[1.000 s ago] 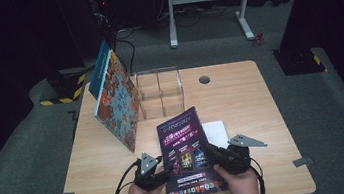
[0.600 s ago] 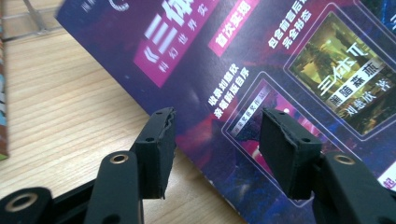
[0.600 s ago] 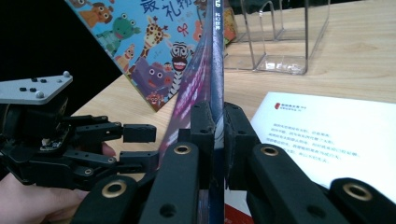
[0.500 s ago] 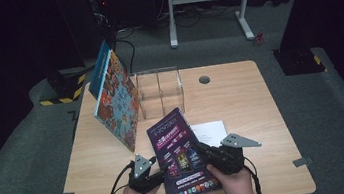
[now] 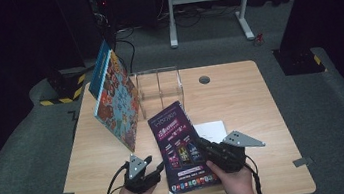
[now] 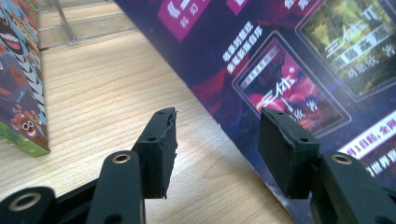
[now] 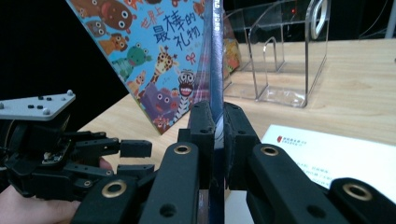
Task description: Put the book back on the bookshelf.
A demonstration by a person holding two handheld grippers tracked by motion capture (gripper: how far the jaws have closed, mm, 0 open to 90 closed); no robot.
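Near the front edge of the pale wooden desk [image 5: 241, 98], between the two hands, a thin dark purple magazine with magenta panels on its glossy cover [image 5: 180, 146] stands raised off the surface, tilted, its near edge low by the person. The right tool [image 5: 210, 148] is clamped on its right edge; in the right gripper view the two black jaws press together on the thin spine. The left tool [image 5: 155, 170] sits just beside the magazine's left edge with its jaws apart, one pad on each side of that edge but gripping nothing.

With a single narrow pinch carrying a floppy, slick cover, the magazine could sag, twist or slide out of the pads, and the pages could fan open. If the left tool closes at an angle it may crease the cover or shove the lower edge along the desk.

Just to the left, a large colourful picture book with cartoon animals [image 5: 116, 104] leans steeply; a swing of the magazine could tip it. Farther back stands a clear acrylic file holder [image 5: 160, 86], and a white sheet of paper [image 5: 212, 131] lies under the right side.
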